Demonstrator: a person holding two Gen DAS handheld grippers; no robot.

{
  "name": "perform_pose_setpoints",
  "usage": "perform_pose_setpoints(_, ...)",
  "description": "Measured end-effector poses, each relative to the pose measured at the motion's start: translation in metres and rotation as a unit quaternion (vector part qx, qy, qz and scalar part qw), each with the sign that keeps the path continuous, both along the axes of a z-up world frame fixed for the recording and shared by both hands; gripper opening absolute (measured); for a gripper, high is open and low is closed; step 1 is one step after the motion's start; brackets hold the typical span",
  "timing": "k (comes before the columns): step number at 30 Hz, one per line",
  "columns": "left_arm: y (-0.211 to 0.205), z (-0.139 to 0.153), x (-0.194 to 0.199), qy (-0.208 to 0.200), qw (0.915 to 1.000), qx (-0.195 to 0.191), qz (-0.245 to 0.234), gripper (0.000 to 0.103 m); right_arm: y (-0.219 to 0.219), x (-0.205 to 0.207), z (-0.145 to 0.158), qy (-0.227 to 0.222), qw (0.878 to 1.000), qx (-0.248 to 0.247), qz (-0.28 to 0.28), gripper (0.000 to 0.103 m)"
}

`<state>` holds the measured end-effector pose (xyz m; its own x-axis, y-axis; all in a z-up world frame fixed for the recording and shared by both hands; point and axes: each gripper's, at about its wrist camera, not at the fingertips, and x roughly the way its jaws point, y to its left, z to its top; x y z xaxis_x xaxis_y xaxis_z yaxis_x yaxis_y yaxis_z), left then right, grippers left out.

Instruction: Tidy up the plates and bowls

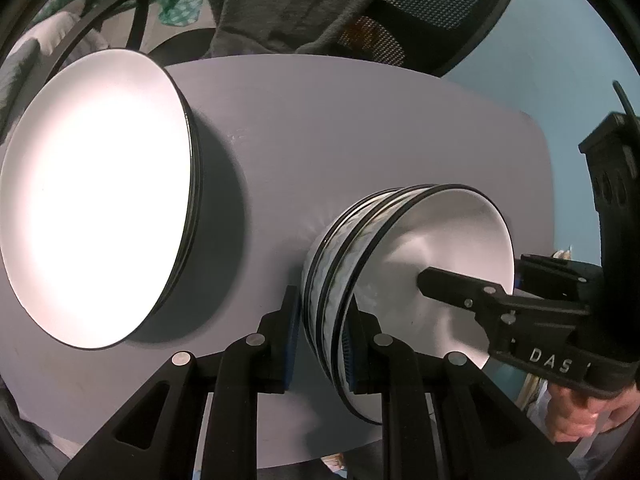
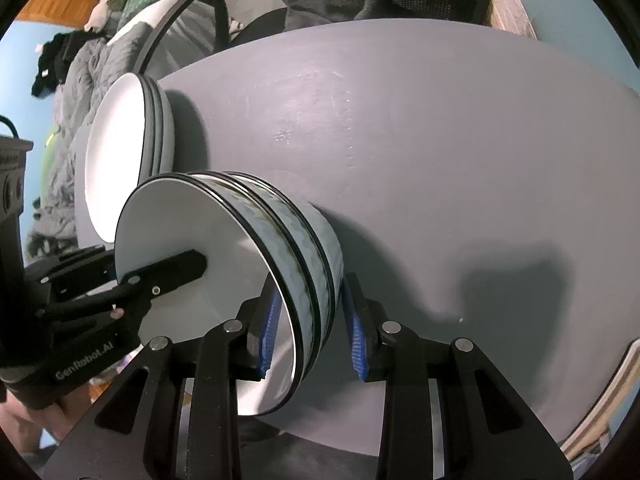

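A stack of three white bowls with black rims and pale blue patterned sides [image 1: 344,280] stands on the grey table [image 1: 320,140]; it also shows in the right wrist view [image 2: 304,264]. My left gripper [image 1: 320,344] straddles the stack's wall, one finger inside the top bowl, jaws apart. My right gripper [image 2: 314,340] straddles the opposite wall the same way; I cannot tell whether its pads touch. A stack of white plates with black rims [image 1: 96,200] sits to the left, also seen in the right wrist view [image 2: 120,148].
A black mesh chair [image 1: 436,12] draped with a grey cloth [image 1: 288,4] stands behind the table. A second chair back [image 2: 180,12] and bedding [image 2: 72,92] lie beyond the plates. The table's right half is bare [image 2: 460,160].
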<state>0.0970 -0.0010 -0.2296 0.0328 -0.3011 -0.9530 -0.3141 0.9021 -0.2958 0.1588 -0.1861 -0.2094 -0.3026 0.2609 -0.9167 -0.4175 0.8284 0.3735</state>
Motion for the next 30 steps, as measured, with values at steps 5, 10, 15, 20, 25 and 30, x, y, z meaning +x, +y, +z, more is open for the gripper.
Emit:
perform_pose_setpoints(5,0.003,-0.002,-0.003,-0.005,0.9998,-0.015,0.009,0.020,-0.006,-0.001,-0.001,0.000,1.000,0.005,-0.018,0.030)
perform_pose_setpoints(10,0.004,-0.002,-0.004,-0.011,0.9997,-0.022,-0.001,0.021,-0.016,0.003,-0.001,0.007,0.999,0.020,-0.029,0.021)
perform_pose_setpoints(15,0.001,0.000,-0.003,-0.010,0.9998,-0.009,-0.013,0.020,-0.014,-0.001,0.003,-0.007,1.000,0.014,-0.015,0.020)
perform_pose_setpoints(20,0.001,0.001,-0.002,-0.008,0.9999,-0.012,-0.003,0.020,-0.009,-0.005,0.004,-0.014,1.000,0.012,-0.004,0.021)
perform_pose_setpoints(25,0.000,0.001,-0.004,-0.005,0.9999,-0.008,-0.004,0.020,-0.009,-0.002,0.003,-0.008,1.000,0.014,-0.017,0.021)
perform_pose_setpoints(30,0.005,0.001,-0.010,-0.003,0.9999,-0.011,0.005,0.020,-0.003,-0.005,0.003,-0.005,1.000,0.012,-0.012,0.021)
